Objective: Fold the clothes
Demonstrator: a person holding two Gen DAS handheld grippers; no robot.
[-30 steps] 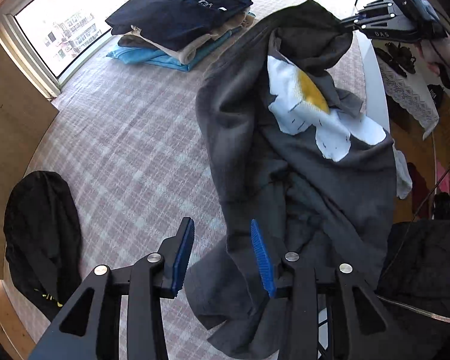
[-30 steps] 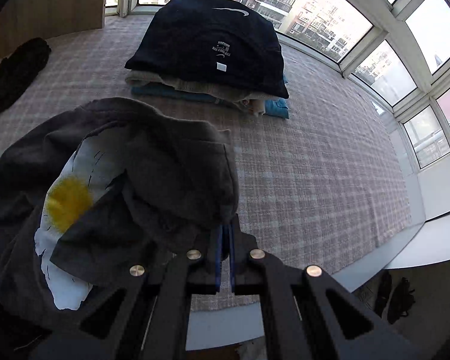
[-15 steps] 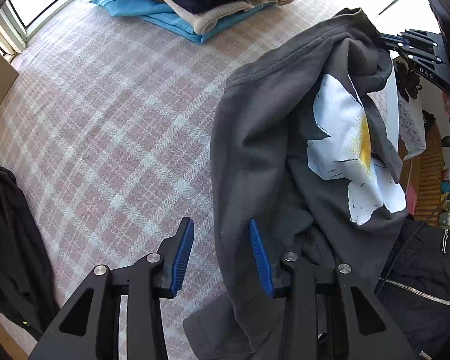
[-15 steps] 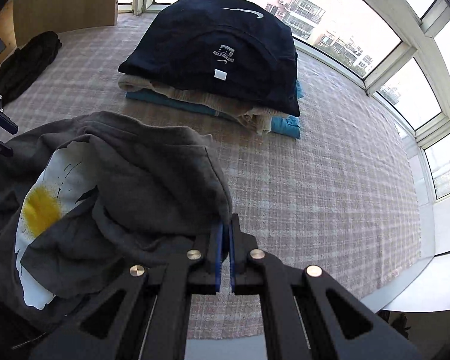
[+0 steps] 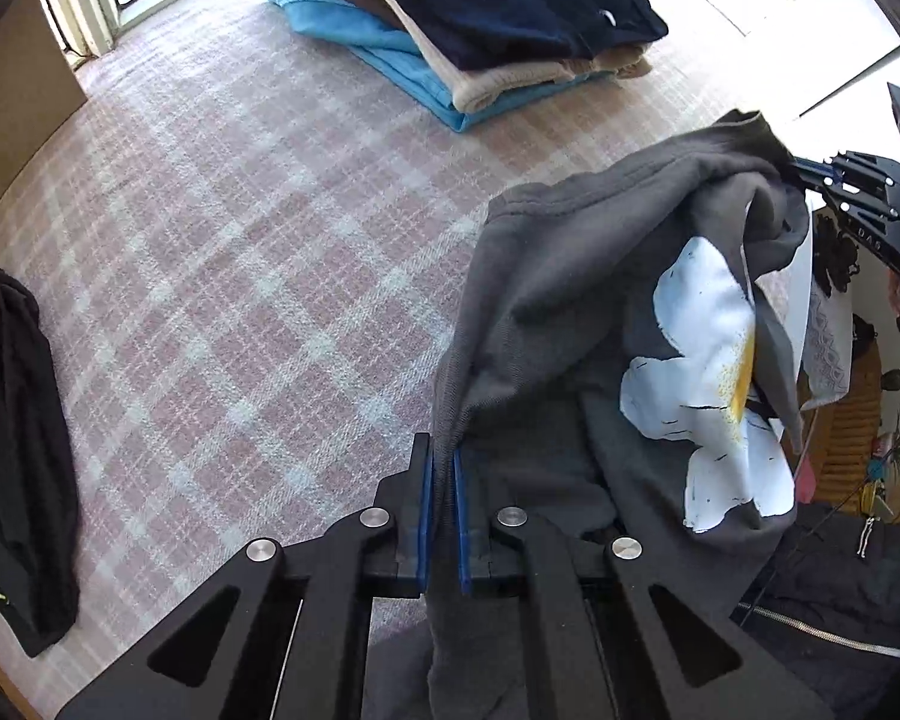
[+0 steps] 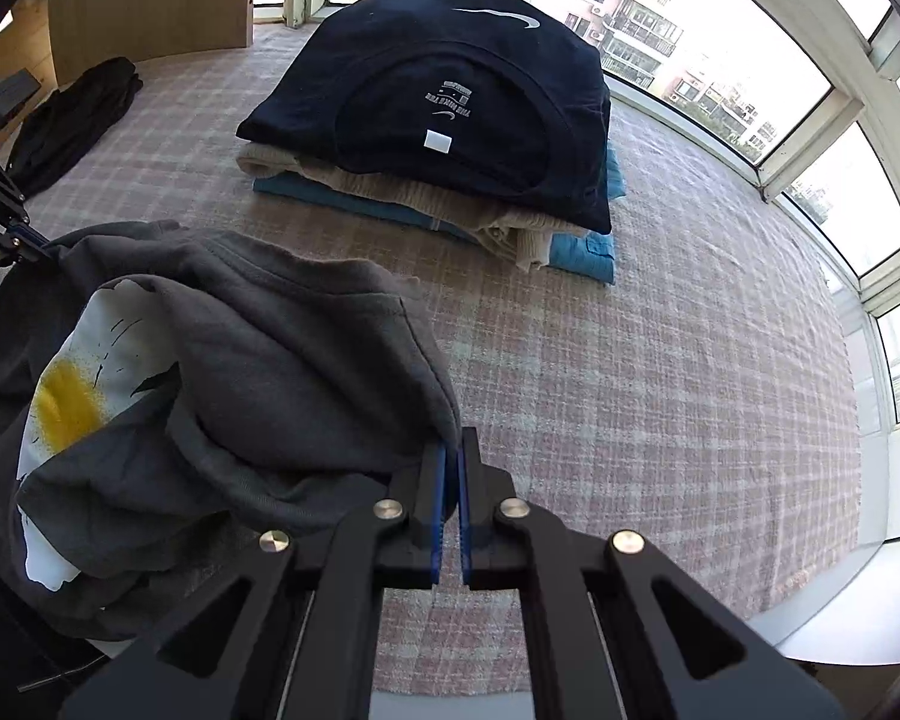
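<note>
Left wrist view: the left gripper has just closed its jaws onto an edge of the grey sweatshirt, fabric pinched between the blue pads. The garment hangs bunched (flower print creased inward), well short of the folded stack. The right gripper holds its far corner. The left gripper points steeply downward.

Right wrist view: the right gripper, jaws narrow, clamps the sweatshirt's hem. It too is pitched steeply down, short of the stack.

Judgement: draw both grips apart until the edge runs taut, then lay the sweatshirt flat on the checked surface before folding.
</note>
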